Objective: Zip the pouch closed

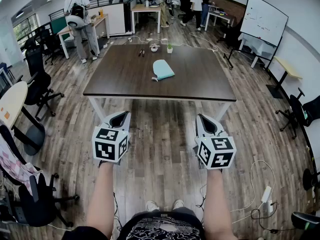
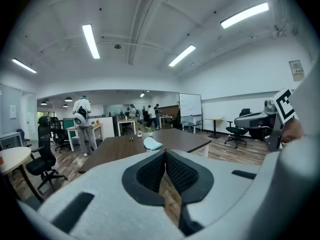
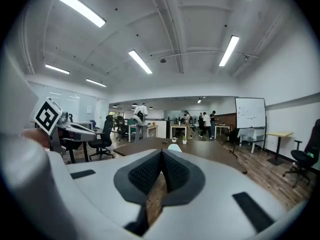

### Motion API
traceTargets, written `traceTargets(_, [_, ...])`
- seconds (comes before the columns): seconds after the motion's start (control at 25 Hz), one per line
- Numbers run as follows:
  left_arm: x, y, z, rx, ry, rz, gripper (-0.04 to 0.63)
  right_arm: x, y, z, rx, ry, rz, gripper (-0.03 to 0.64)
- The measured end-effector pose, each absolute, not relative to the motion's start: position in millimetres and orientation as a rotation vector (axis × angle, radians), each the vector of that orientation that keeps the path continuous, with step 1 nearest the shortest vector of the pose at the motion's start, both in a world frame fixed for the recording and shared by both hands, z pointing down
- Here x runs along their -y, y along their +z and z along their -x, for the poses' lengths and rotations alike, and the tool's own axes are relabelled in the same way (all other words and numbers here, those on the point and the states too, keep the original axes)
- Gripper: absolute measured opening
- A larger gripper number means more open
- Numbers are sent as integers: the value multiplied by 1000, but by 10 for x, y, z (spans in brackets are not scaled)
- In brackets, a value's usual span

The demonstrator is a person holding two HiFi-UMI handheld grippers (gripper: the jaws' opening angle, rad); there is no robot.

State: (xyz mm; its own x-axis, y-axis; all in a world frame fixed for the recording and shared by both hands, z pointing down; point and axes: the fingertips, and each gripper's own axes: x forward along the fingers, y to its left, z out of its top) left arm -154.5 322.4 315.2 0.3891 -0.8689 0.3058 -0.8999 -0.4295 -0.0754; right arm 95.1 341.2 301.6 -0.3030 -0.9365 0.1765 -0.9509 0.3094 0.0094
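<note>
A light teal pouch [image 1: 163,69] lies near the middle of the dark brown table [image 1: 115,84], also seen far off in the left gripper view [image 2: 152,144] and as a small pale shape in the right gripper view [image 3: 174,147]. My left gripper [image 1: 121,115] and right gripper [image 1: 202,118] hover side by side over the wooden floor, short of the table's near edge and well apart from the pouch. Both are shut, pads meeting with nothing between them [image 2: 164,154] [image 3: 161,154].
A small potted plant [image 1: 169,48], a white cup [image 1: 154,48] and a dark small item [image 1: 142,52] sit at the table's far side. Office chairs [image 1: 37,81] stand at the left, a whiteboard [image 1: 263,20] at the right. People stand at desks beyond. Cables [image 1: 260,194] lie on the floor.
</note>
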Motion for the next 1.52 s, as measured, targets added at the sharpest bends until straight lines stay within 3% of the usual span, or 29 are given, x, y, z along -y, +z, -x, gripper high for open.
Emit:
traceTargets(0.56, [-3060,3229,1608,1579,419,-2542,12,-3296,3087,-782,2424,156,-1728,3])
traceTargets(1.2, [-2695,3326,1279,1553,450,-2536,18,-2871,3178,-966,2473,195,-1666,115])
traceTargets(1.32, [-2534,3294,1153,1559,433,-2523,99,-2689,3175,-1062,2497,200,-1638,132])
traceTargets(1.52, [-2260,3284,949,1584,439,-2486,124,-2374,3135,-1257,2534,200,-1587,155])
